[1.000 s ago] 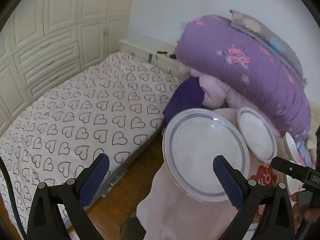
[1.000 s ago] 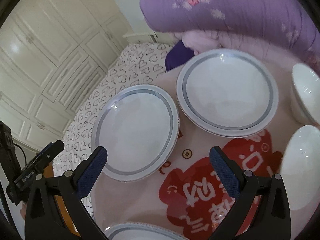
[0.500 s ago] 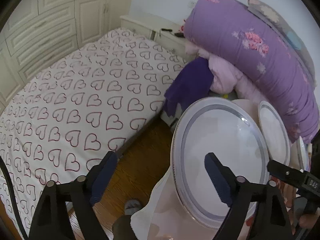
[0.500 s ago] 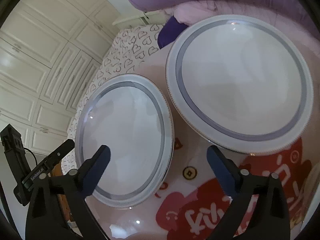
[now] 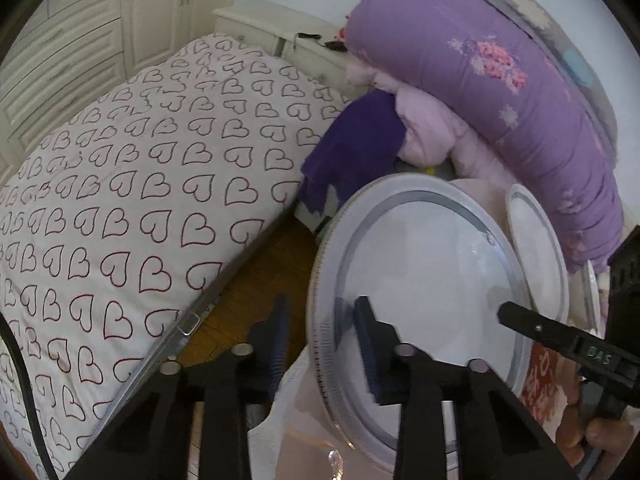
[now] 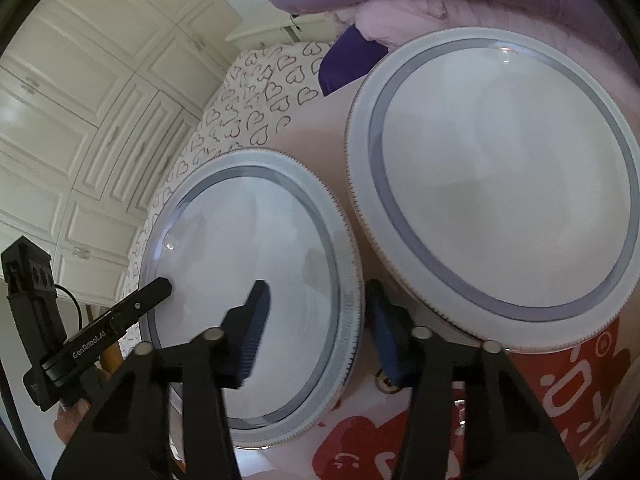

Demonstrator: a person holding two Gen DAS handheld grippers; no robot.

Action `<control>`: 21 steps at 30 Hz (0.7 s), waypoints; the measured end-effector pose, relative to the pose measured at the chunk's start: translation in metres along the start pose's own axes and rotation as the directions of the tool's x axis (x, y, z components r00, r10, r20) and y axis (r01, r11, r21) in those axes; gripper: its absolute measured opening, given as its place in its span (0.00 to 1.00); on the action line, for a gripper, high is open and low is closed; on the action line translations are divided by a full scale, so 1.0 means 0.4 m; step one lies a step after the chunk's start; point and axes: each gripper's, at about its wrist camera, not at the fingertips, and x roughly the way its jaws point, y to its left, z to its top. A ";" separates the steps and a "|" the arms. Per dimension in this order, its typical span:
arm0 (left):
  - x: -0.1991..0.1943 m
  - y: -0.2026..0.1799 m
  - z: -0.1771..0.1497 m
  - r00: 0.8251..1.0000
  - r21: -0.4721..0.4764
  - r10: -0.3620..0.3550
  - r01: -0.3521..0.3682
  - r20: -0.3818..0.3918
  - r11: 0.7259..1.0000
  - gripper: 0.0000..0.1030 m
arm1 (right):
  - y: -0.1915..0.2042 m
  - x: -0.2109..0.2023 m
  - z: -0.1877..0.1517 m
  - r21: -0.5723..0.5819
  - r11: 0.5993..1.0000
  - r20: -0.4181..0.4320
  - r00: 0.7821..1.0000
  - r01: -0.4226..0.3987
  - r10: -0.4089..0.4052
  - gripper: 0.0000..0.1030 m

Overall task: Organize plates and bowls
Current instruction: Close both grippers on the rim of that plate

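Note:
A white plate with a grey ring (image 5: 420,280) lies at the table's left edge; it also shows in the right wrist view (image 6: 248,280). My left gripper (image 5: 320,340) straddles its left rim, one finger below and one above, jaws narrowed around it. My right gripper (image 6: 316,328) straddles the same plate's right rim, jaws narrowed likewise. A second matching plate (image 6: 496,184) lies beside it further right, and shows edge-on in the left wrist view (image 5: 536,252). A white bowl's rim (image 5: 592,296) peeks behind.
The table carries a pink cloth with red print (image 6: 560,392). A bed with heart-pattern sheet (image 5: 140,200) stands left across a wooden floor strip (image 5: 248,292). Purple and pink bedding (image 5: 500,80) is piled behind the table. White wardrobes (image 6: 80,100) line the far wall.
Both grippers moved in onto the near plate from opposite sides, and both jaws closed from wide open to narrow around its rim.

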 end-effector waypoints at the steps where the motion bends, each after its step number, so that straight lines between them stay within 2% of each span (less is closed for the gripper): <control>1: -0.003 -0.001 -0.002 1.000 0.005 -0.005 0.005 0.000 1.000 0.18 | 0.004 0.001 -0.001 -0.008 1.000 0.002 1.000 0.014 -0.014 0.43; 5: -0.007 -0.001 -0.013 1.000 0.012 0.010 -0.010 0.005 1.000 0.18 | 0.003 -0.001 -0.005 -0.009 0.999 0.009 0.999 0.048 -0.048 0.37; 10: -0.013 -0.016 -0.025 1.000 0.017 0.022 -0.023 0.009 1.000 0.18 | -0.011 -0.002 -0.010 -0.001 0.997 0.017 0.997 0.074 -0.074 0.21; 21: -0.041 -0.030 -0.045 0.999 0.015 0.050 -0.050 0.014 0.999 0.18 | -0.013 0.000 -0.019 0.023 0.999 0.019 0.999 0.043 -0.044 0.21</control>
